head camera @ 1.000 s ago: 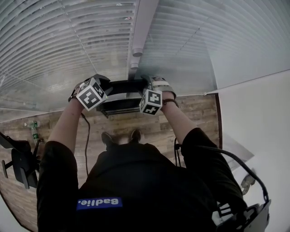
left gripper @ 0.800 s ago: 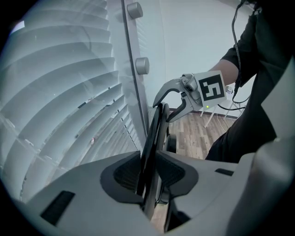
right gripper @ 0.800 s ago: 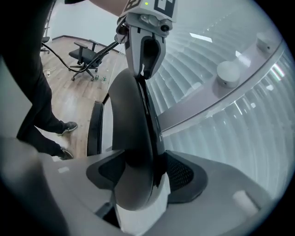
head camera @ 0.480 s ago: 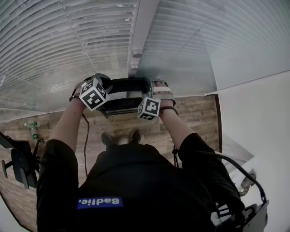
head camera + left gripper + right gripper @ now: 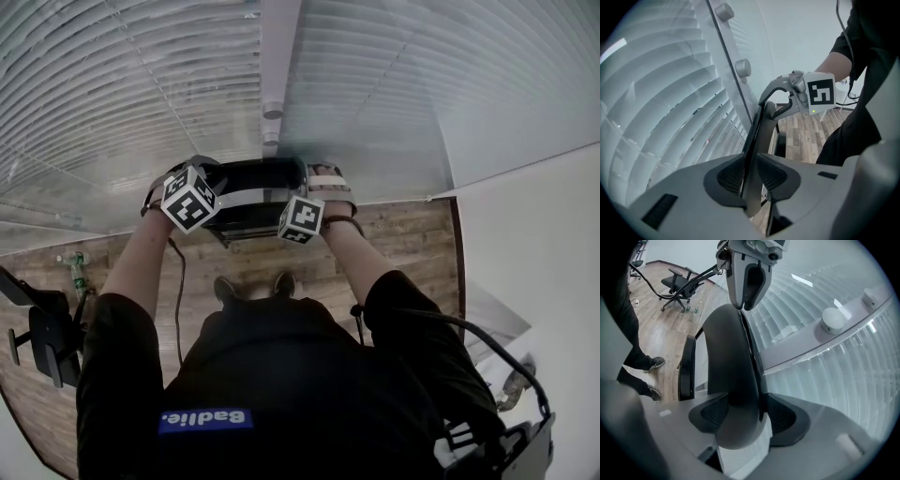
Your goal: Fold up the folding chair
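Left gripper (image 5: 750,177): jaws closing on the thin left edge of the folding chair (image 5: 757,136), pads already touching it. Right gripper (image 5: 740,416): clamped on the thicker right edge. Chair held at both ends, probably to steady its folding, just before the slatted glass wall (image 5: 141,103).

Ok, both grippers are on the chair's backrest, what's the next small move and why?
Probably let the left gripper finish clamping before moving anything: its jaws are closing with the thin edge of the backrest between them, while the right gripper is shut on the rounded top.
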A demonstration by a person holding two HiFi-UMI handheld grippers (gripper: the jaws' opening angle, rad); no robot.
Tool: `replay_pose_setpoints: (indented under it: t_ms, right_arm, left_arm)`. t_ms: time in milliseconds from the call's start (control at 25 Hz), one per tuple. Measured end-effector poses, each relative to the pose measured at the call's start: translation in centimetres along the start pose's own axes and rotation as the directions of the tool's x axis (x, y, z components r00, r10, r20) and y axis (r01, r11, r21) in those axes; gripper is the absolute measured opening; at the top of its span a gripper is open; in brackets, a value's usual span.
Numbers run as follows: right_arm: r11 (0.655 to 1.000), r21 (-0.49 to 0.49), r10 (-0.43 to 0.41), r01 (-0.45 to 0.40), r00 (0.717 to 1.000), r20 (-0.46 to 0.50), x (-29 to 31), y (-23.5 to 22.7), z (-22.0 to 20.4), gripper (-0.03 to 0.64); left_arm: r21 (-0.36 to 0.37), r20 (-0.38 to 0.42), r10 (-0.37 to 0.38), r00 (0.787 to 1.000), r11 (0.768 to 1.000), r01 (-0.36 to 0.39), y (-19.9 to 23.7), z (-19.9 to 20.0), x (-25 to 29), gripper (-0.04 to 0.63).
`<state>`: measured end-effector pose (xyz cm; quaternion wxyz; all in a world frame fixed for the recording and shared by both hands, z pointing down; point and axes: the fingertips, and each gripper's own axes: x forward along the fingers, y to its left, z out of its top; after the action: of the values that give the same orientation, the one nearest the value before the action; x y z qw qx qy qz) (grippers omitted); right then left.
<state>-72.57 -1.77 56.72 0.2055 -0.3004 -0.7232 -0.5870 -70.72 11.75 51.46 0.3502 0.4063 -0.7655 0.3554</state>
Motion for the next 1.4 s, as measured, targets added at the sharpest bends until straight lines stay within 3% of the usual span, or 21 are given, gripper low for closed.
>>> replay_pose_setpoints:
  t_ms: [120,200,280,400,480,600,680,760,840,960,1040,1120,1200,1400]
  right_arm:
    - [1.0,0.015,0.02,-0.02,0.999,0.026,-0.2,0.3,-0.2,0.247]
    - [0.999,0.046,0.007,-0.01,0.998,0.056,-1.0,-0.1,-0.3,0.247]
    - [0.996,0.088,-0.014,0.007,0.996,0.084,-2.2,-0.5,-0.4,0.247]
    - [0.979,0.203,-0.004,-0.018,0.994,0.105,-4.1,0.3,-0.9,0.247]
    - [0.947,0.311,0.034,-0.074,0.991,0.131,-5.8,2.1,-0.8,0.247]
    - [0.866,0.464,0.09,-0.186,0.971,0.222,-10.0,6.0,1.3,0.245]
    - [0.804,0.539,0.096,-0.252,0.949,0.3,-13.6,8.5,3.4,0.223]
    - [0.736,0.6,0.083,-0.312,0.922,0.377,-17.1,10.7,5.7,0.194]
    - [0.657,0.661,0.057,-0.364,0.897,0.438,-20.2,12.8,8.1,0.148]
    - [0.529,0.739,-0.006,-0.417,0.869,0.494,-24.8,14.9,11.7,0.083]
    - [0.482,0.758,-0.049,-0.44,0.85,0.525,-27.8,15.7,13.8,0.037]
    - [0.473,0.754,-0.081,-0.455,0.83,0.552,-30.6,16.1,15.6,0.021]
    - [0.485,0.741,-0.108,-0.465,0.809,0.578,-33.5,15.9,17.0,0.014]
    - [0.502,0.703,-0.167,-0.504,0.74,0.651,-38.9,14.9,18.0,0.002]
  left_arm:
    - [-0.052,0.017,0.023,1.0,0.998,-0.022,-0.3,0.4,-1.3,0.086]
    - [-0.124,0.055,0.046,0.997,0.992,-0.039,-0.9,0.8,-2.6,0.086]
    - [-0.221,0.099,0.073,0.992,0.974,-0.049,-1.9,0.6,-4.0,0.086]
    - [-0.368,0.158,0.09,0.983,0.929,-0.026,-4.4,-0.3,-5.6,0.086]
    - [-0.479,0.209,0.095,0.973,0.878,0.017,-6.5,-1.5,-6.4,0.086]
    - [-0.663,0.301,0.127,0.945,0.741,0.112,-10.3,-3.6,-8.0,0.086]
    - [-0.728,0.351,0.142,0.926,0.663,0.174,-13.2,-5.0,-9.2,0.086]
    - [-0.739,0.396,0.14,0.907,0.635,0.225,-16.3,-6.1,-10.5,0.086]
    - [-0.71,0.448,0.112,0.887,0.647,0.277,-19.4,-6.8,-12.1,0.086]
    - [-0.635,0.532,0.067,0.844,0.69,0.346,-23.4,-7.6,-15.7,0.07]
    - [-0.592,0.581,0.063,0.812,0.717,0.368,-25.1,-8.0,-18.3,0.038]
    - [-0.566,0.614,0.073,0.786,0.735,0.374,-26.3,-8.3,-20.8,0.029]
    - [-0.537,0.64,0.081,0.764,0.758,0.37,-27.5,-8.1,-23.2,0.018]
    - [-0.452,0.697,0.11,0.709,0.835,0.314,-29.8,-5.0,-28.1,0.005]
